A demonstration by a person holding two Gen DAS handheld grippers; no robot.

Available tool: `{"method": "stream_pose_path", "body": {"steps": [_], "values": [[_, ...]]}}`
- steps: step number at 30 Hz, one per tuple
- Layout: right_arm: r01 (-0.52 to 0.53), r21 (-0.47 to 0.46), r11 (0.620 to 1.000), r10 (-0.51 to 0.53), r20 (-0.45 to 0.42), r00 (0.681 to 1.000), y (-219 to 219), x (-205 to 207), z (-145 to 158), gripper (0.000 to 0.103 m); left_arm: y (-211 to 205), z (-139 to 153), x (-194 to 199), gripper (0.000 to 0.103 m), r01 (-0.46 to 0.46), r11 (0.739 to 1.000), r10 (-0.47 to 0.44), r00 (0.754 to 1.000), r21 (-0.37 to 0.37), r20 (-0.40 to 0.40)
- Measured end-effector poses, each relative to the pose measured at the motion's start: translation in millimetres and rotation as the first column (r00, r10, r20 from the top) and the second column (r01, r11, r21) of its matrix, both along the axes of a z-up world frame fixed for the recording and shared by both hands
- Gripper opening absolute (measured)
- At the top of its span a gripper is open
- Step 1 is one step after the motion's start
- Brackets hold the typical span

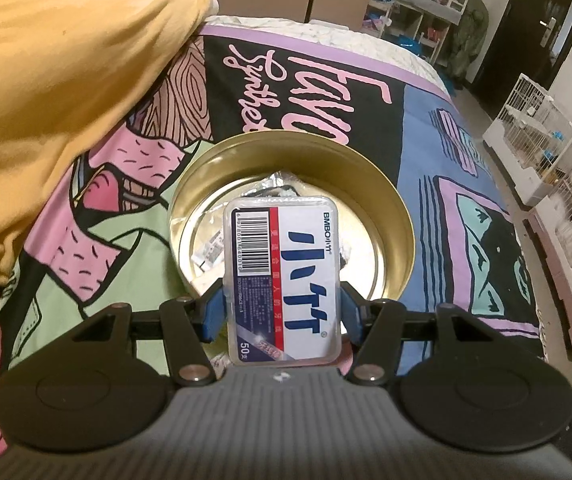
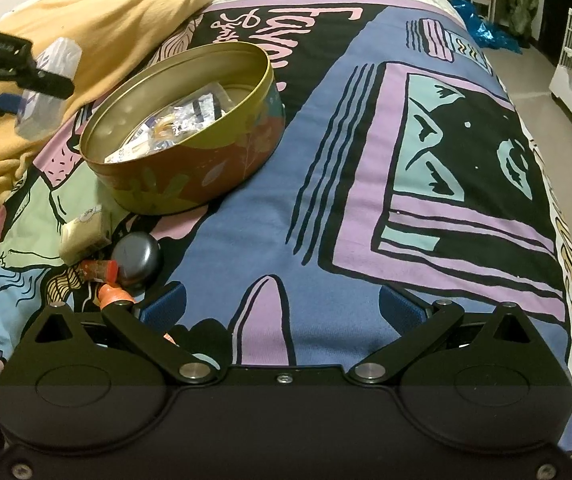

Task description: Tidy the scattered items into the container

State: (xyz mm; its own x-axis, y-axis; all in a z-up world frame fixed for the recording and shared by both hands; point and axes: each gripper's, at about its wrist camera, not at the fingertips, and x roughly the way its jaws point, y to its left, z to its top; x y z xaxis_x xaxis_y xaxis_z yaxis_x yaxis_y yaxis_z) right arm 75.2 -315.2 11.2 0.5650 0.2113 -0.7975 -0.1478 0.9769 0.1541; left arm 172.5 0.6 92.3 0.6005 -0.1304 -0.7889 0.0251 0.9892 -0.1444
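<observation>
Left gripper (image 1: pixel 282 316) is clamped across the short sides of the clear plastic box (image 1: pixel 284 276), long axis pointing straight ahead, and you're holding it tipped toward the round tin (image 1: pixel 389 196) dead in front, just short of its near rim. Your right gripper (image 2: pixel 282 306) hovers low over the bedspread (image 2: pixel 365 160), pads spread and empty, with the leftover black puck (image 2: pixel 138 254) to its left.
</observation>
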Motion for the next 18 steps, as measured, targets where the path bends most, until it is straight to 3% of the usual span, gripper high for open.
{"method": "stream_pose_path", "body": {"steps": [9,12,13,14,18], "values": [[0.002,0.000,1.000,-0.002,-0.001,1.000,-0.4,1.3,-0.9,0.103,-15.4,-5.1,36.1,0.061,-0.004,0.999,0.004,1.000,0.038,-0.009],[0.002,-0.004,1.000,-0.002,-0.001,1.000,-0.2,1.3,-1.0,0.103,-13.7,-8.1,48.1,0.077,-0.002,1.000,0.002,1.000,0.016,0.001],[0.001,-0.007,1.000,-0.001,-0.002,1.000,0.2,1.8,-1.2,0.103,-12.3,-6.9,50.1,0.093,-0.010,1.000,0.010,1.000,0.023,0.022],[0.001,-0.010,1.000,-0.001,-0.003,1.000,0.5,1.7,-1.9,0.103,-10.1,-5.5,51.2,0.103,-0.026,0.999,0.024,0.999,0.033,0.039],[-0.001,-0.024,1.000,0.001,-0.005,1.000,2.6,1.3,-2.4,0.103,11.1,2.4,42.1,0.103,-0.057,0.998,0.059,0.996,-0.023,0.063]]}}
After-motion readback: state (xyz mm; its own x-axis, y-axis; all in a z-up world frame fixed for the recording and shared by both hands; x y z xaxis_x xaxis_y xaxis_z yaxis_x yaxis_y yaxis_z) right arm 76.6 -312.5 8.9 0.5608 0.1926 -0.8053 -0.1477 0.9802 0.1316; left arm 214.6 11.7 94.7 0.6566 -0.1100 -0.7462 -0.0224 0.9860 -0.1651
